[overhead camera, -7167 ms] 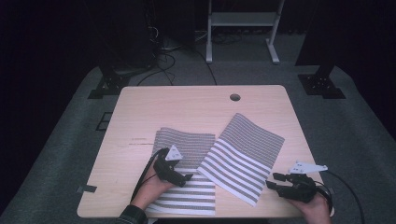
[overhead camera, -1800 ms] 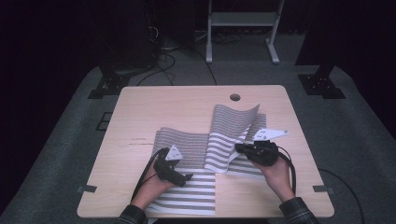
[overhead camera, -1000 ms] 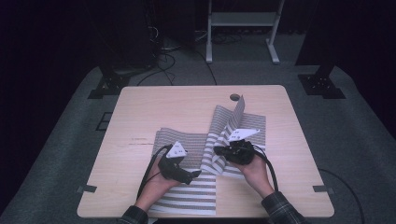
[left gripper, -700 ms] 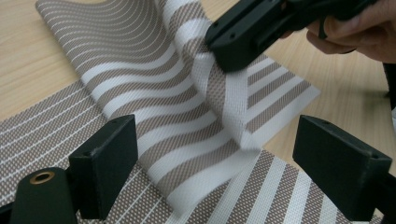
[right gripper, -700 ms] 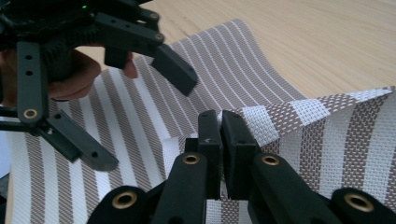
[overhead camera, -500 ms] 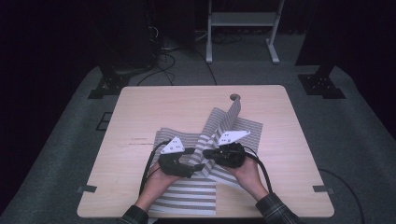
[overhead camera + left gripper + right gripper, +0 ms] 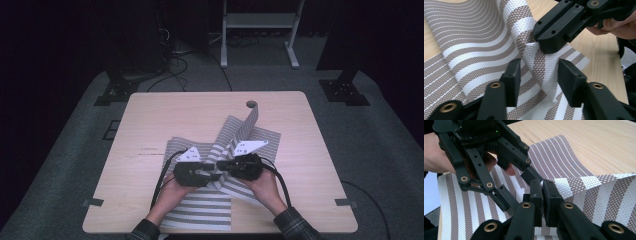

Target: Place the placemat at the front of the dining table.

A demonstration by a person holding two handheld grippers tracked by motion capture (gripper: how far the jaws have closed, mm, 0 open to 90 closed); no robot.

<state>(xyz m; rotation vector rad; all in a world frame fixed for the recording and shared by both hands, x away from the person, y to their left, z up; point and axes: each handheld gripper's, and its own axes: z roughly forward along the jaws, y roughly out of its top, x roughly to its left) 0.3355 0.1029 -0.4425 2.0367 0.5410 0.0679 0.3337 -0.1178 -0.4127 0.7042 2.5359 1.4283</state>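
Stripes, brown and white, cover two woven place mats on the wooden table. One flat mat lies at the near edge. The lifted mat lies to its right, and one corner of it is pulled up and over toward the middle.

The right gripper has its jaws pinched shut on that folded corner. The left gripper has its jaws on each side of the same fold. They have just been closing, but the pads are not pressing on the mat yet, so there is a gap on both sides.

What could go wrong? I think the stiff mat wants to spring flat. If the right gripper lets go before the left one bites, the corner may flop back. The two grippers are also very close, so their jaws could bump. A pinch that is too near the edge could slip off.

The lifted mat runs slanted, from the near right toward the round hole at the far side. Its raised strip stands up and points that way too.
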